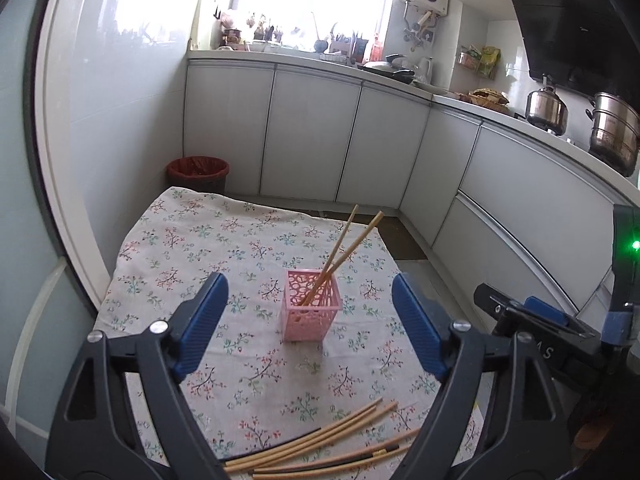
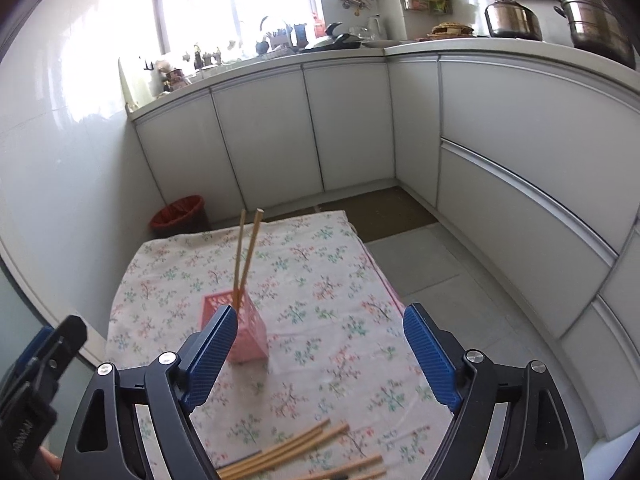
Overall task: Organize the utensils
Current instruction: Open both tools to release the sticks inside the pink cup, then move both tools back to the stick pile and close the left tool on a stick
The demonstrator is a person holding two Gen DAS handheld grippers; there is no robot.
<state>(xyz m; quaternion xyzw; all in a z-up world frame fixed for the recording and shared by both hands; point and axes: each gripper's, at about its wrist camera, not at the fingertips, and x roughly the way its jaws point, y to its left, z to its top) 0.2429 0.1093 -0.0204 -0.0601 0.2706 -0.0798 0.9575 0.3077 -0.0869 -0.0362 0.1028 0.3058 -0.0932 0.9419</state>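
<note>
A pink lattice holder (image 1: 310,306) stands on the floral tablecloth (image 1: 192,240) with two bamboo chopsticks (image 1: 348,246) leaning in it. Several loose chopsticks (image 1: 320,440), some with black ends, lie on the cloth near the front edge. My left gripper (image 1: 310,324) is open and empty, hovering above the cloth with the holder between its fingers in view. In the right wrist view the holder (image 2: 248,332) and its chopsticks (image 2: 248,252) sit left of centre, loose chopsticks (image 2: 288,452) lie below. My right gripper (image 2: 320,356) is open and empty.
The table stands in a kitchen corner. A red bin (image 1: 198,174) sits on the floor behind it. White cabinets (image 1: 312,136) curve round the back and right, with pots (image 1: 546,110) on the counter. The right gripper's body (image 1: 560,332) shows at the left view's right edge.
</note>
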